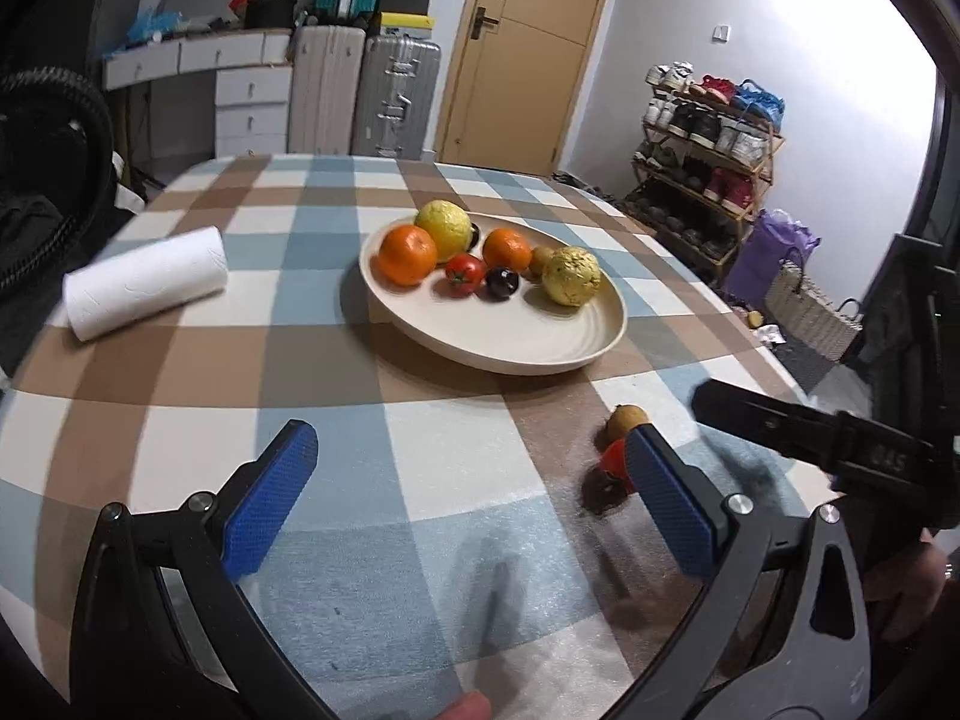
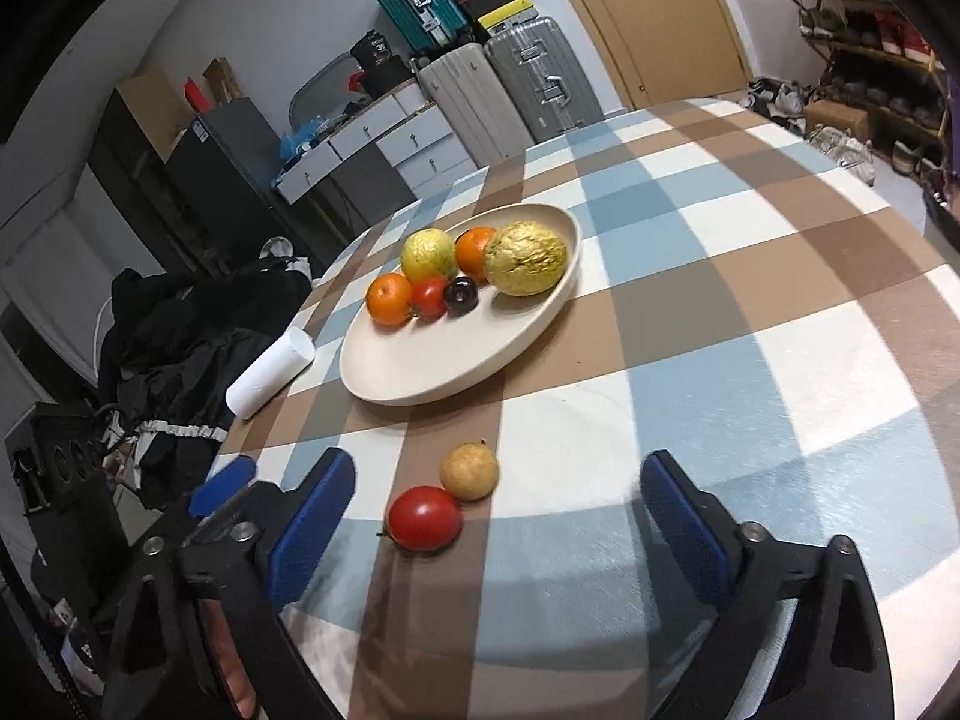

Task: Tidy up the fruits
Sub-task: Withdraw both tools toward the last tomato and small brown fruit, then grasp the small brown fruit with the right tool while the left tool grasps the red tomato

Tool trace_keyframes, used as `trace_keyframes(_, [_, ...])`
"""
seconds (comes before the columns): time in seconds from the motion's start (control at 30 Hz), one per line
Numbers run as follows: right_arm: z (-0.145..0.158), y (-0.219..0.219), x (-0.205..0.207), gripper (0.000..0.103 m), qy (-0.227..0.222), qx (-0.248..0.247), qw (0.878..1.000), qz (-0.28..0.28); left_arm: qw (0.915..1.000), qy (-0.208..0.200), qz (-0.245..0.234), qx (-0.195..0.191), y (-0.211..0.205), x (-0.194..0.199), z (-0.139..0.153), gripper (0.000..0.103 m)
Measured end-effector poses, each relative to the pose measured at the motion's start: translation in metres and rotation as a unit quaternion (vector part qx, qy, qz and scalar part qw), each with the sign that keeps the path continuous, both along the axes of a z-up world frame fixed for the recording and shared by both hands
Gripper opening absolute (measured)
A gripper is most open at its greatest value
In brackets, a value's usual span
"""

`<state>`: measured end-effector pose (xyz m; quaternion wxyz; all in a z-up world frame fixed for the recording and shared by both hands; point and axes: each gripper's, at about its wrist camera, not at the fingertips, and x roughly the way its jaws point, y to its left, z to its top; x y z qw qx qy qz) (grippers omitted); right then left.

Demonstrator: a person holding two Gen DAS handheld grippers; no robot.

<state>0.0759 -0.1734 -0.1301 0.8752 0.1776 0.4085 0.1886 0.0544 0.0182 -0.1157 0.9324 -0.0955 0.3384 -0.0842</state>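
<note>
A cream plate (image 1: 510,360) sits mid-table and holds two oranges (image 1: 407,254), a yellow-green fruit (image 1: 444,228), a small tomato (image 1: 464,274), a dark plum (image 1: 501,282), a kiwi (image 1: 542,258) and a bumpy yellow fruit (image 1: 571,276). Off the plate, on the cloth, lie a red tomato (image 2: 425,517) and a round brown fruit (image 2: 469,471), touching each other. My right gripper (image 2: 498,471) is open just before them, both lying left of centre in its gap. My left gripper (image 1: 471,450) is open over bare cloth, and its right finger (image 1: 666,498) half hides the red tomato (image 1: 613,463).
A paper towel roll (image 1: 147,282) lies left of the plate. Black clothing (image 2: 198,330) is piled at the table's left edge. Suitcases (image 1: 360,90), drawers, a door and a shoe rack (image 1: 708,162) stand beyond the checked tablecloth (image 1: 420,480).
</note>
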Motion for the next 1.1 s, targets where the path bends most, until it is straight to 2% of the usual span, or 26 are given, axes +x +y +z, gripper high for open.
trace_keyframes(0.03, [-0.001, 0.002, 0.002, 0.093, 0.003, 0.001, 1.0, 0.001, 1.0, 0.0, -0.002, -0.004, 0.001, 0.001, -0.001, 0.102])
trace_keyframes(0.1, [-0.003, 0.004, 0.008, 0.082, 0.009, 0.002, 1.0, 0.004, 0.9999, 0.002, -0.005, -0.012, 0.002, 0.003, -0.004, 0.102])
trace_keyframes(0.43, [-0.01, 0.024, 0.022, 0.063, 0.027, -0.015, 0.999, 0.028, 0.9991, 0.001, -0.011, -0.042, 0.009, 0.004, -0.006, 0.102])
trace_keyframes(0.47, [-0.01, 0.028, 0.023, 0.056, 0.026, -0.017, 0.999, 0.036, 0.999, 0.0, -0.012, -0.042, 0.009, 0.004, -0.007, 0.102])
trace_keyframes(0.5, [-0.01, 0.03, 0.022, 0.052, 0.024, -0.02, 0.999, 0.039, 0.999, 0.0, -0.013, -0.044, 0.009, 0.004, -0.007, 0.102])
trace_keyframes(0.57, [-0.011, 0.034, 0.021, 0.051, 0.022, -0.038, 0.998, 0.036, 0.9988, 0.001, -0.013, -0.047, 0.01, 0.005, -0.007, 0.102])
trace_keyframes(0.8, [-0.016, 0.029, 0.024, 0.026, 0.033, -0.025, 0.999, 0.028, 0.9983, 0.006, -0.009, -0.057, 0.014, 0.005, -0.009, 0.102])
trace_keyframes(1.1, [-0.009, 0.017, 0.017, 0.026, 0.006, 0.0, 1.0, 0.012, 0.9986, 0.013, -0.01, -0.05, 0.011, 0.007, -0.011, 0.102])
